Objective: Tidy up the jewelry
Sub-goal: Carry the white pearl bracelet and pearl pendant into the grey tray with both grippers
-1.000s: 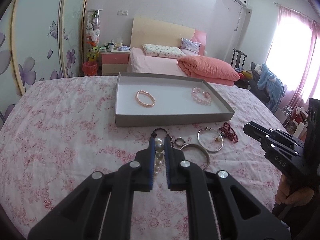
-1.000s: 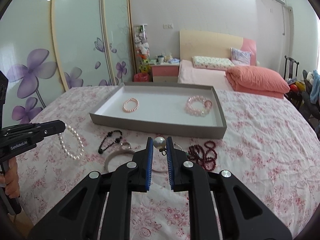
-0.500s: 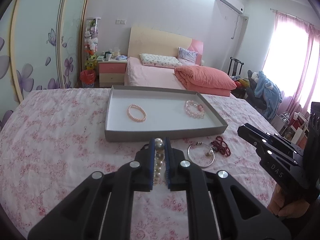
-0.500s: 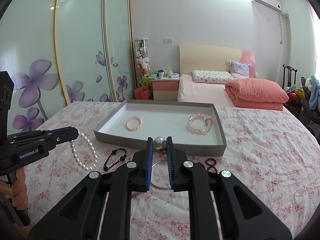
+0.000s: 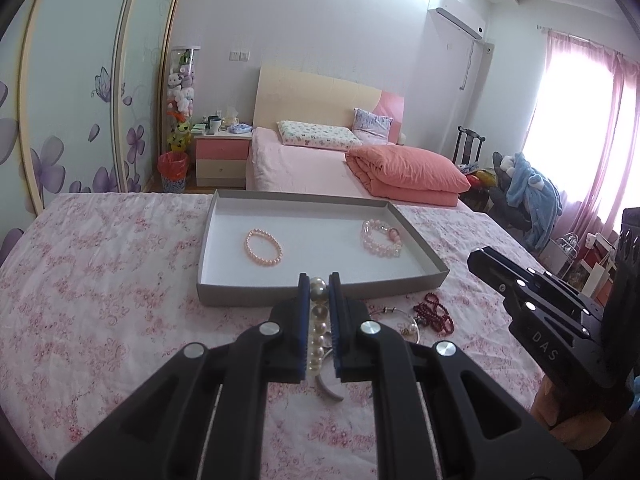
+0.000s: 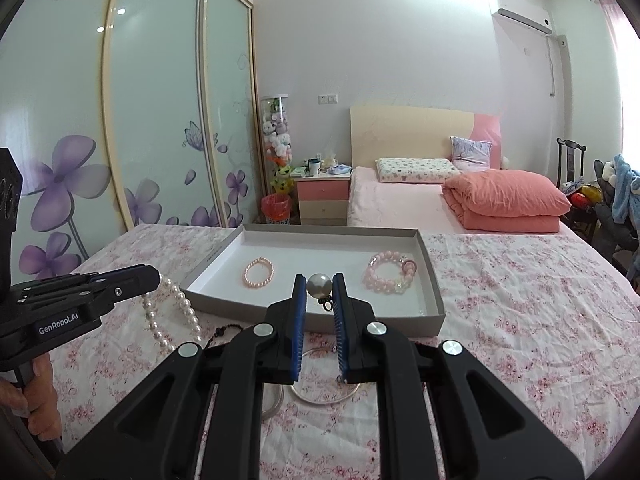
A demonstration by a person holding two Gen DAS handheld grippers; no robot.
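Tray point(image 5: 320, 300), one, grey, rigid, lying toward the far edge of the floral bedspread point(image 5: 100, 280); two pink bead bracelets point(image 5: 264, 247) inside. Left gripper point(image 5: 319, 284) clenched on one white pearl strand point(image 6: 176, 312), hanging limp just off the tray's near left corner: light, slippery, best gripped across the beads. Right gripper point(image 6: 319, 285) pinches one large pearl pendant point(image 6: 319, 285) over the near wall. Loose near the tray: one red bead string point(image 5: 434, 314), one black cord point(image 6: 224, 330), two silver bangles point(image 6: 324, 394); hard, thin, likely awkward to lift flat
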